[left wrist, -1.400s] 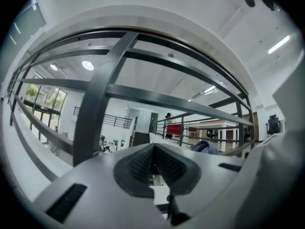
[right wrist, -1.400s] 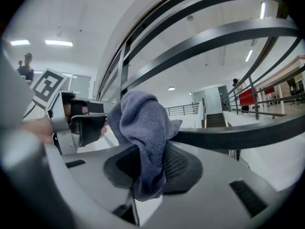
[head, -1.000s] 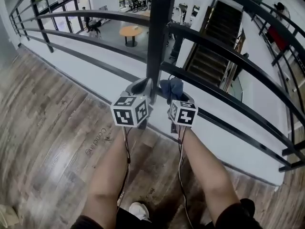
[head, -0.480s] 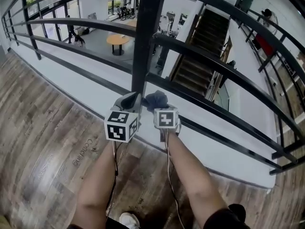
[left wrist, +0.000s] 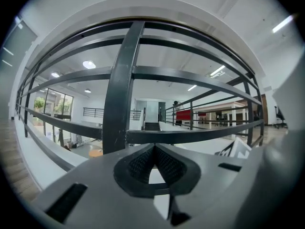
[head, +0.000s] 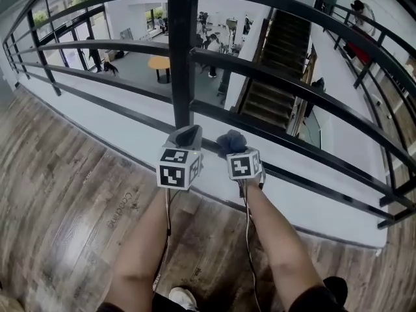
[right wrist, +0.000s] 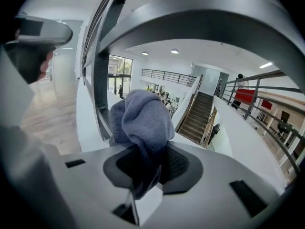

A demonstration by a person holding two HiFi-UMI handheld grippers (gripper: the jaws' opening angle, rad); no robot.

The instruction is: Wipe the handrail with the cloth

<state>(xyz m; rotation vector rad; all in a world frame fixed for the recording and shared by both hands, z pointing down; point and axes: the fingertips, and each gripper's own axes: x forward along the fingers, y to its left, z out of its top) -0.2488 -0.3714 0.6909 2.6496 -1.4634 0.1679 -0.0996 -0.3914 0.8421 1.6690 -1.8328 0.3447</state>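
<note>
The right gripper is clenched on a blue-grey cloth. A fold is pinched between its dark ribbed pads and the rest stands up in a loose bunch above the jaws. The left gripper is closed on nothing, its pads meeting at the tips with only a thin sliver of light below them. In the head view the two grippers sit side by side and close together, held out on bare forearms. The cloth is up at the lowest bar of the black handrail, just right of the thick upright post. Whether the cloth actually presses on that bar cannot be told, since the bunch covers the spot where they would meet. The left gripper's nose points at the foot of the post and hides the join there. From the right gripper view a broad bar arches close overhead and the post stands just behind the cloth on its left. Beyond the bars the space drops away to a lower hall, with a staircase to the right. A white kerb runs under the handrail, and wooden floor spreads out behind and to the left. The bars run on unbroken to the right.
</note>
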